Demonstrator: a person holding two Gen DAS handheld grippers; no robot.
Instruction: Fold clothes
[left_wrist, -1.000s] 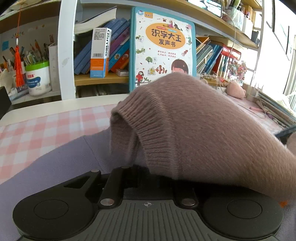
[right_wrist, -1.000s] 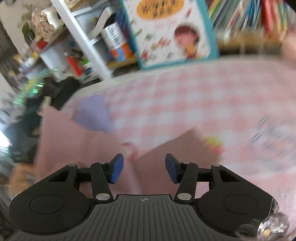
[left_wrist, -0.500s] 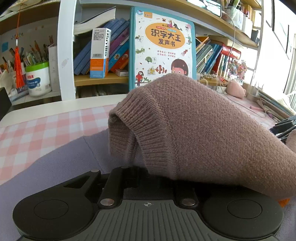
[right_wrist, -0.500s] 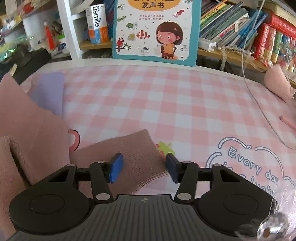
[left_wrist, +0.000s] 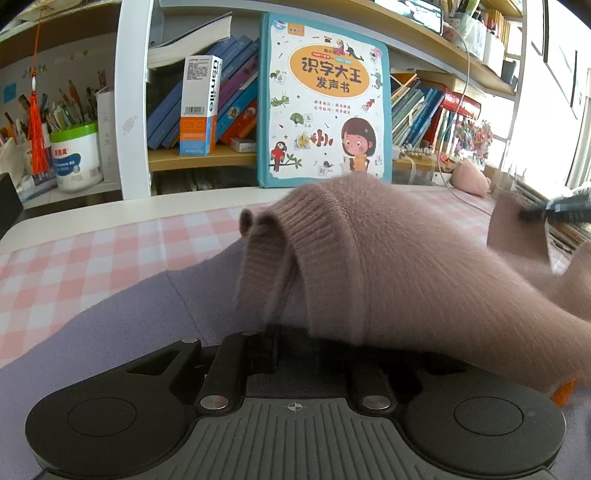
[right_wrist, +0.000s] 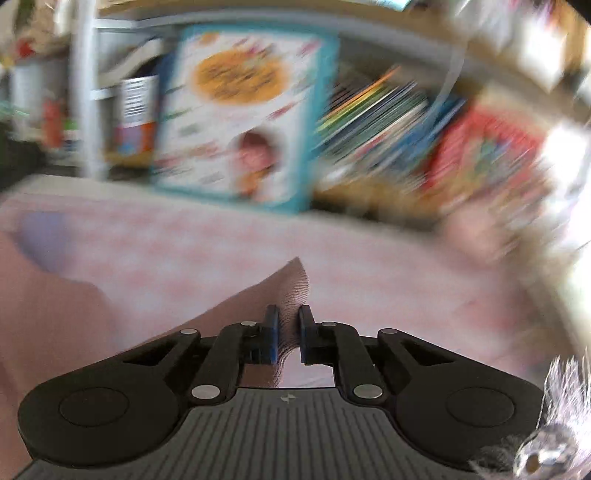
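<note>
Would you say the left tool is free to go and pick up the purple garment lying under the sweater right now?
Probably not: the left tool is shut on the pink knit sweater, which drapes over its front, though the purple garment lies bare beside it.

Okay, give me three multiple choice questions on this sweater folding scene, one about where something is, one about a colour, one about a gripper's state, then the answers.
1. Where does the big picture book stand?
A. flat on the tablecloth
B. upright against the bookshelf
C. under the sweater

2. What colour is the sweater?
A. dusty pink
B. green
C. black

3. What is the right gripper doing?
A. hanging open, nothing in it
B. pinching sweater fabric
C. holding a pen

Answers: B, it stands on edge before the shelved books; A, the knit is pinkish; B, the cloth sits between its blue pads.
</note>
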